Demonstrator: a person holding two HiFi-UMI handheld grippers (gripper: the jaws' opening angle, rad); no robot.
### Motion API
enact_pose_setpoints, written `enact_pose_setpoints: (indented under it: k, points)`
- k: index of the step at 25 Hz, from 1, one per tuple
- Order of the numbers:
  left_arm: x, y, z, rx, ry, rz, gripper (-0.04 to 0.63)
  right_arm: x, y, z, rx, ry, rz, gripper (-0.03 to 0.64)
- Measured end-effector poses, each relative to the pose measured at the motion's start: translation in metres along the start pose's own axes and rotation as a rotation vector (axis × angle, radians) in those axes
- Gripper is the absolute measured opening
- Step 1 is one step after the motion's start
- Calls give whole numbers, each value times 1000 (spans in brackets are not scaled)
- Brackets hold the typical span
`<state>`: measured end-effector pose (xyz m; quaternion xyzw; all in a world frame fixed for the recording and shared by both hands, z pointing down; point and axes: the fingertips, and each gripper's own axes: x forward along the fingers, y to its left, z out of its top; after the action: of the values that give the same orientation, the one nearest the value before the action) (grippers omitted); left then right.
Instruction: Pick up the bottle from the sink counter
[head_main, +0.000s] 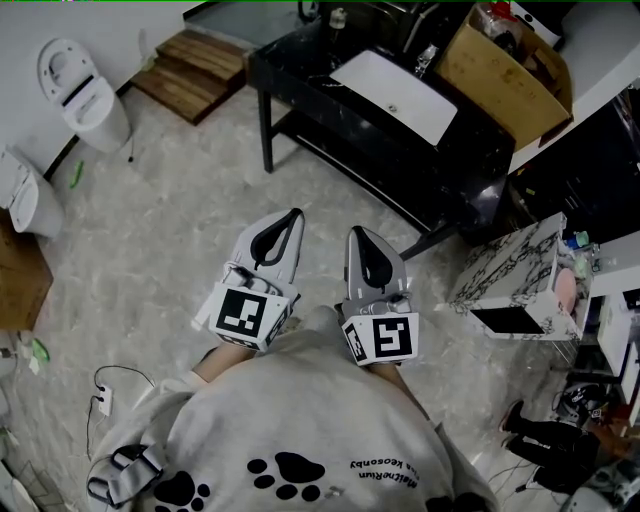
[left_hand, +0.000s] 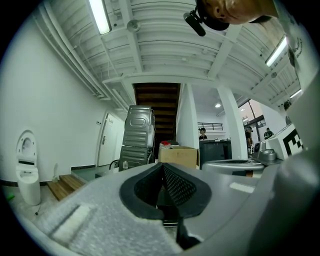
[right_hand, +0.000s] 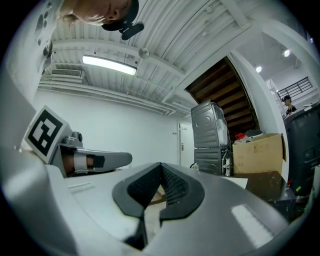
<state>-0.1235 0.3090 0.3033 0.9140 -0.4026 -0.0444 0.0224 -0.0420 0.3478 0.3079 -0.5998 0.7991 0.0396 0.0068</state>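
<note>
At the far left of the head view a white toilet (head_main: 85, 95) stands against the wall, with a low set of wooden steps (head_main: 195, 70) to its right. The floor (head_main: 160, 250) is pale and mottled.

Lower in the middle, above the person's grey sweatshirt (head_main: 300, 430), the two grippers are held side by side over the floor, well apart from anything on the bench. The left gripper (head_main: 292, 216) has its jaws pressed together with nothing between them. The right gripper (head_main: 358, 233), just beside it, also has its jaw tips meeting, and it is empty.

Beyond them stands the black bench (head_main: 300, 75) on dark legs, with a white rectangular basin (head_main: 395, 95) set into its top. A small upright thing at the bench's far left corner looks like the bottle (head_main: 338, 17), though it is too small to be sure of. It stands on the bench, untouched and well apart from both grippers.

To the right of the basin an open cardboard box (head_main: 495, 75) rests at the bench's end. Lower right, a marble-patterned cabinet (head_main: 515, 270) stands on the floor amid clutter.
</note>
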Motion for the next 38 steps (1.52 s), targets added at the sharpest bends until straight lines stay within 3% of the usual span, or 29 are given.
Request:
enact_pose_setpoints:
  k: [14,28,38]
  points:
    - [9,13,-3,-25,-15,16,-1,23,1,-4,3,-5,39,2]
    - [95,59,-5,-21,-18,67,-2,122,-48,-20,27,2,129,2]
    - [153,95,-9,-26,18,155,-1,190,-88,-27,47,18,206,2]
